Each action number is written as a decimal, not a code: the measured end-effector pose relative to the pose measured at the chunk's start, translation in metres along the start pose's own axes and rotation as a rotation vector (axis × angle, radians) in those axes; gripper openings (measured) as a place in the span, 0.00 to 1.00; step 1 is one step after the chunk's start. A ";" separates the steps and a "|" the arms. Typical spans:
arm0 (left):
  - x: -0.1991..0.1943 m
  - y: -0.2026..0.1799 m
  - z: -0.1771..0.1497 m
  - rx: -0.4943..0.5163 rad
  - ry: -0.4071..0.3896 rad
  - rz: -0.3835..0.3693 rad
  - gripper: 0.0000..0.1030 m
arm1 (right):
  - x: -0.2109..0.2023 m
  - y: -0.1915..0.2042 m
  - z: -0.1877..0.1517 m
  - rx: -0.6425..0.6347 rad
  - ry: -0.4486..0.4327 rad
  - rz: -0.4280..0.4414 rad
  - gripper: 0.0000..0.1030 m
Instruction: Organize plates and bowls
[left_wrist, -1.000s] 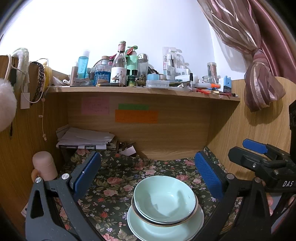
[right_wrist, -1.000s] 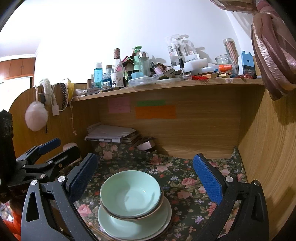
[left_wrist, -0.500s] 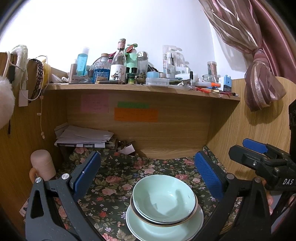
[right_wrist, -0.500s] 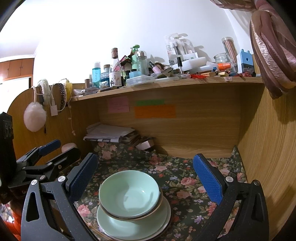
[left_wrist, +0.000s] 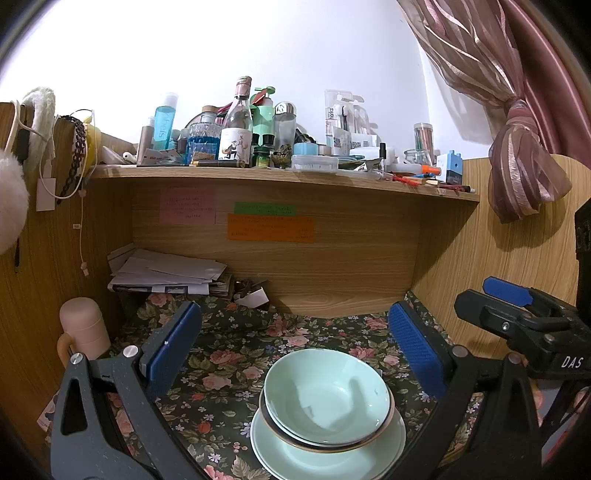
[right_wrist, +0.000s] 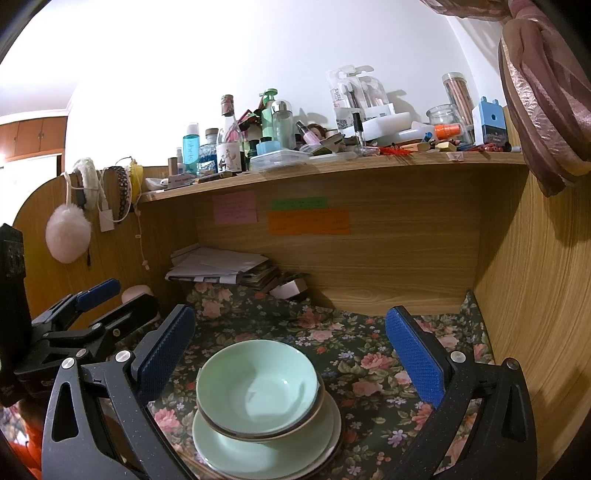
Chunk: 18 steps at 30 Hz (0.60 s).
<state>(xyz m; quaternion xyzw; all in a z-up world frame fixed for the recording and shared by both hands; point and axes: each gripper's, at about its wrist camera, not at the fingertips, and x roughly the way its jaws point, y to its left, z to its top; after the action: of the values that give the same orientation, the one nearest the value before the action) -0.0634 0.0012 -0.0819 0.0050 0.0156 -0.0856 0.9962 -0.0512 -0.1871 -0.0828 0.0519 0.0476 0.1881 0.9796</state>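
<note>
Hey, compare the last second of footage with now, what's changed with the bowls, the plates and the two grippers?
Almost nothing. Both views drift very slightly, so the hands shifted a touch, but nothing was taken hold of or let go. The left gripper and right gripper stay open and empty above the floral cloth. The green bowls stay nested on the green plates.

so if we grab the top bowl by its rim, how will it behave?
Top bowl looks like glazed ceramic: probably rigid, slick, chip-prone. It sits nested in another bowl on plates, so a sideways push may shift the stack. Likely moderately heavy; a straight lift seems safer.
</note>
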 end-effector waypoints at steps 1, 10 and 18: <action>0.000 0.000 0.000 0.000 0.000 0.000 1.00 | 0.000 0.000 0.000 0.000 0.000 0.000 1.00; 0.003 -0.001 -0.001 -0.007 0.004 0.007 1.00 | 0.000 0.001 0.000 0.001 0.001 -0.004 1.00; 0.006 -0.003 -0.001 -0.029 0.017 0.013 1.00 | 0.002 -0.002 0.000 0.010 0.006 -0.009 1.00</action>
<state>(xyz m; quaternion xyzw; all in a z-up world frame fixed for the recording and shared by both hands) -0.0583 -0.0023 -0.0836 -0.0087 0.0254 -0.0791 0.9965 -0.0488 -0.1878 -0.0834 0.0561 0.0515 0.1836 0.9801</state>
